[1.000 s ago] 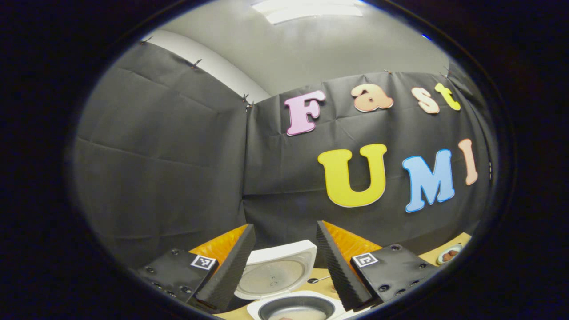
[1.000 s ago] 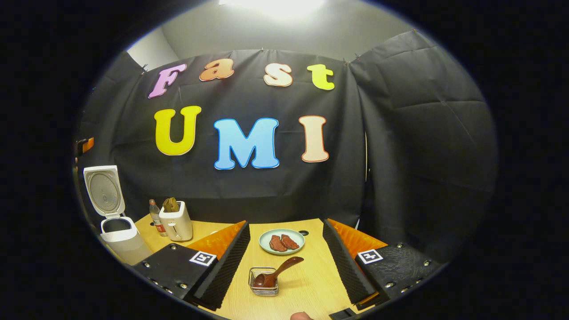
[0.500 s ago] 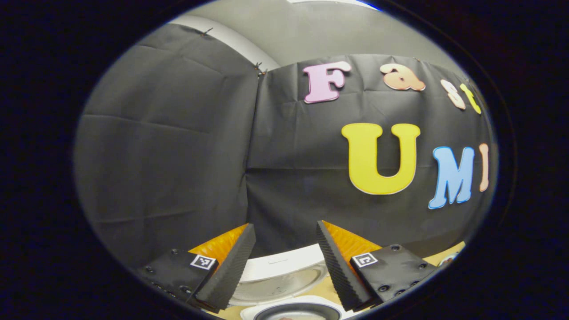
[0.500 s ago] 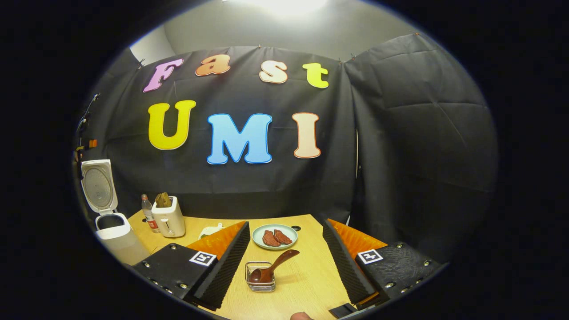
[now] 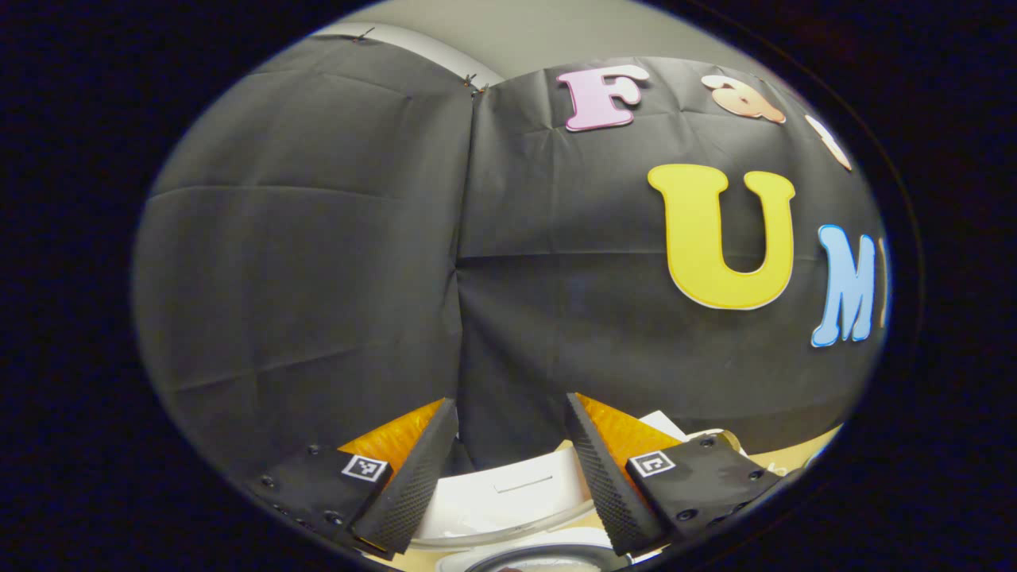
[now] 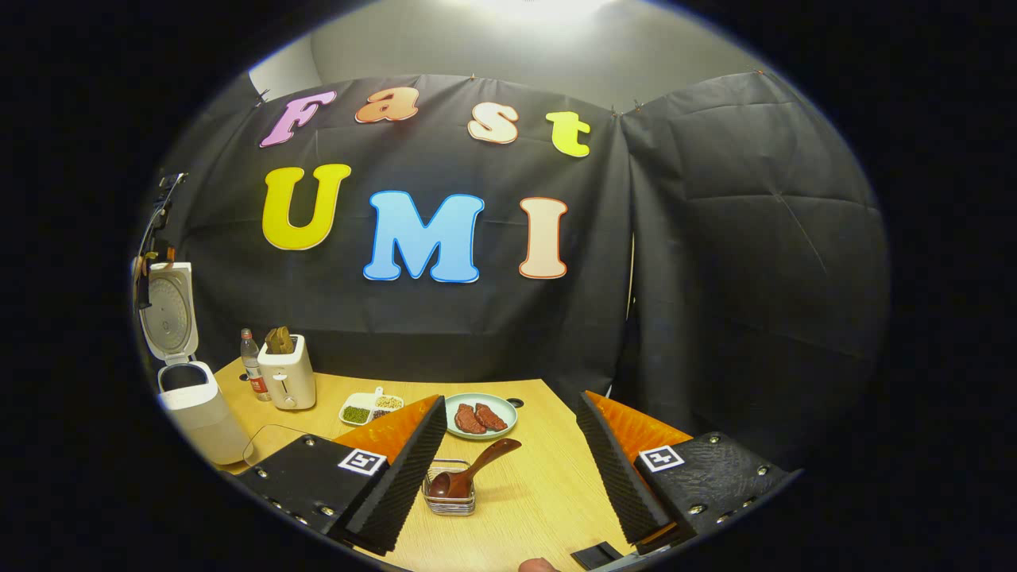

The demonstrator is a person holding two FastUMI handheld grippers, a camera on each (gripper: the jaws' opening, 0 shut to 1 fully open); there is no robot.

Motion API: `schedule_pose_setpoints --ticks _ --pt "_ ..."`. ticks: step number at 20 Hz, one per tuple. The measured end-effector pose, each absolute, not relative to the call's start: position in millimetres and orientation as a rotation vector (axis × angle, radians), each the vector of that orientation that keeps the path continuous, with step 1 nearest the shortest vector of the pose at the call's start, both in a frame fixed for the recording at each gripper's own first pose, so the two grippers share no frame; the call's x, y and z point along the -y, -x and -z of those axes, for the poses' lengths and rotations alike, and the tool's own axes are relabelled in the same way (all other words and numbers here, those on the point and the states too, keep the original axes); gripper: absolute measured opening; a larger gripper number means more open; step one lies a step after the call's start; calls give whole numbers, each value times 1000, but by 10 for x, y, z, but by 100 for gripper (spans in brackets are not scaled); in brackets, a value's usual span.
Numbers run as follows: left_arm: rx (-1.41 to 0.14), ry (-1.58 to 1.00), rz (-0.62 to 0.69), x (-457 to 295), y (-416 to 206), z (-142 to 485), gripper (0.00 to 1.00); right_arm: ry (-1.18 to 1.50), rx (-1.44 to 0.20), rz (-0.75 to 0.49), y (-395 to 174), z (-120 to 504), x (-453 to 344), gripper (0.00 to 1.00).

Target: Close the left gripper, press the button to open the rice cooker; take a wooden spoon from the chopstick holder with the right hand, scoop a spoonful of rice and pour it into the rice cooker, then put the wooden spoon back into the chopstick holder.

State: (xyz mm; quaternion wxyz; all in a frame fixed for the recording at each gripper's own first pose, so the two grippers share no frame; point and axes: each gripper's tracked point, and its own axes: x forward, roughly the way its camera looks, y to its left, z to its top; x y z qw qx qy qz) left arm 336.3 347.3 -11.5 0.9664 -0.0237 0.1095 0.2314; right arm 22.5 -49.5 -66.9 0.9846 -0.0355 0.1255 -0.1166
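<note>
The white rice cooker (image 6: 199,409) stands at the table's left end with its lid (image 6: 169,308) raised. In the left gripper view that lid (image 5: 508,499) sits just beyond and below my left gripper (image 5: 508,403), which is open and holds nothing; the pot's rim (image 5: 548,554) peeks in at the bottom edge. The dark wooden spoon (image 6: 475,470) rests bowl-down in the small wire chopstick holder (image 6: 450,500), its handle leaning right. My right gripper (image 6: 511,401) is open above and short of the holder, apart from it.
On the wooden table (image 6: 548,488) are a plate of meat (image 6: 480,416), a divided dish of beans (image 6: 370,407), a toaster (image 6: 287,373) and a bottle (image 6: 252,365). A fingertip (image 6: 539,565) shows at the bottom edge.
The left gripper's view has swung left and drawn nearer the cooker lid. The right gripper's view has drawn back, showing more table; the spoon stays in the holder. Both stay open.
</note>
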Motion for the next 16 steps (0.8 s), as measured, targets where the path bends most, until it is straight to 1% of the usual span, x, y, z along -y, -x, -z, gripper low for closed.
schedule_pose_setpoints --ticks 6,16 --pt "-239 56 -436 -3242 -3175 131 95 66 -236 185 -334 659 489 100" --pt "-285 82 -404 -2781 -2805 233 96 49 -225 131 -397 643 729 100"
